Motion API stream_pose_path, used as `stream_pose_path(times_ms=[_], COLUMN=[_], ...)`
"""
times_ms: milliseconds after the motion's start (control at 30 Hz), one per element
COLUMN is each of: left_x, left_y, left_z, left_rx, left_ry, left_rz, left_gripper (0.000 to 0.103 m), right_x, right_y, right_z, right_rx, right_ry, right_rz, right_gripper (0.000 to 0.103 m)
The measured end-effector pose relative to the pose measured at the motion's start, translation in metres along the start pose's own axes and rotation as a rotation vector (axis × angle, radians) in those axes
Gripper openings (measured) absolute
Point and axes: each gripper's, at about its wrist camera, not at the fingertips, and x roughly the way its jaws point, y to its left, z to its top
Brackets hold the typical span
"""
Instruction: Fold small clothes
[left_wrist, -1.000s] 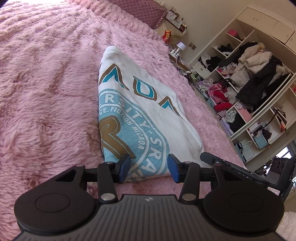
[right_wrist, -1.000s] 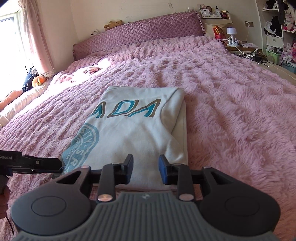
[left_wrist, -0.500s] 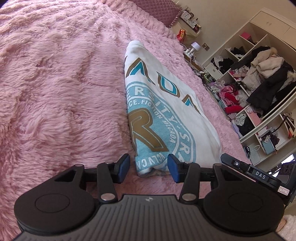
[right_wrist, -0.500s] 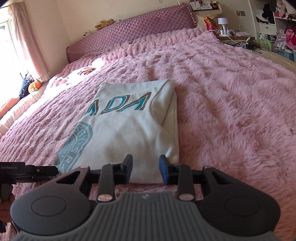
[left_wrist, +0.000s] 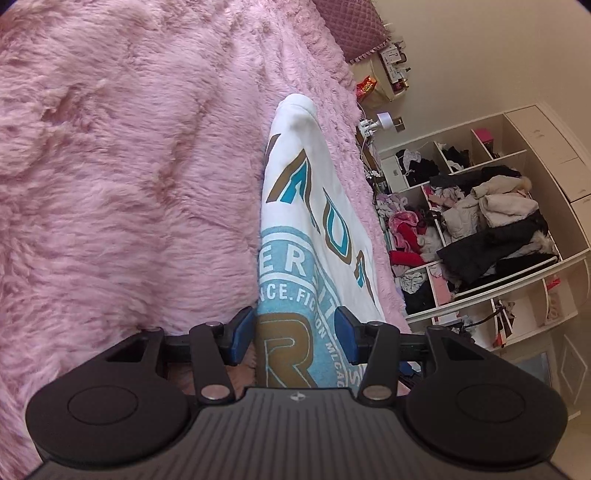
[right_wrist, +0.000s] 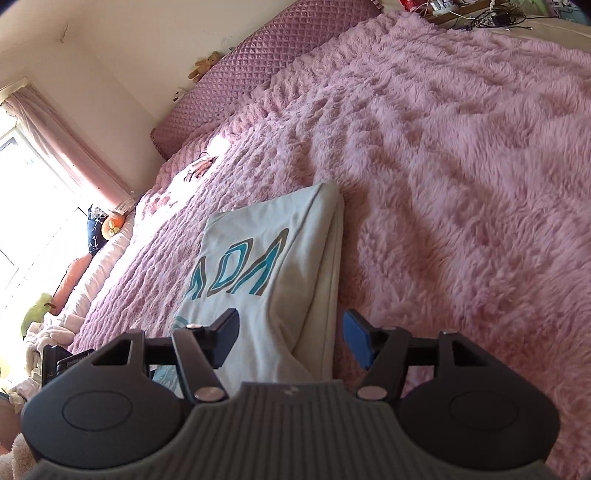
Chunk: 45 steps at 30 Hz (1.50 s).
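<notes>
A white folded T-shirt with teal and brown print lies flat on the pink fluffy bed cover. My left gripper is low over its near left corner. The blue pads stand apart on either side of the folded edge and do not press it. In the right wrist view the same T-shirt shows its folded right edge. My right gripper straddles that near right edge. Its jaws are opening, with cloth between them but not pinched.
The pink bed cover stretches wide on all sides of the shirt. A quilted headboard and a bright window lie beyond. Open shelves crammed with clothes stand past the bed's right side, near a small lamp.
Both grippers have moved forward and rolled, so the shirt's near edge now lies between their fingers. The right jaws have widened; the left jaws keep the same gap.
</notes>
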Motion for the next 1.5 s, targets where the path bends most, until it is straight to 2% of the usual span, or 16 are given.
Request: stream_pose_path(times_ms=[233,467,633,900,1033,1100,1133,1267,1500], left_x=[0.031,0.058,0.076,0.097,0.099,0.097,0.094,0.092,0.081], left_y=[0.013,0.015,0.017,0.018,0.007,0.007,0.008,0.003,-0.003], left_z=[0.021,0.035,0.045,0.049,0.046,0.044,0.043,0.041,0.039], left_rx=[-0.059,-0.063,-0.088,-0.098,-0.012,-0.016,-0.021,-0.016,-0.034], left_ry=[0.041,0.074,0.085,0.100,0.103,0.097,0.092,0.084,0.053], left_rz=[-0.040,-0.052,-0.080,-0.100,-0.068,-0.078,-0.080,-0.059,-0.058], left_gripper=[0.054,0.054,0.054,0.054,0.042,0.037,0.035,0.034,0.030], right_x=[0.032,0.070,0.096,0.122,0.123,0.125,0.126,0.128,0.118], right_y=[-0.026,-0.023,-0.015,-0.005,0.003,0.007,0.009,0.014,0.021], right_z=[0.004,0.015,0.021,0.028,0.027,0.027,0.027,0.029,0.030], right_rx=[0.107,0.130,0.133,0.114,0.071,0.055,0.042,0.022,0.025], right_ry=[0.067,0.096,0.120,0.131,0.145,0.146,0.149,0.146,0.112], right_rz=[0.073,0.152,0.197,0.190,0.150,0.113,0.089,0.041,0.003], right_gripper=[0.064,0.068,0.078,0.078,0.078,0.069,0.059,0.042,0.029])
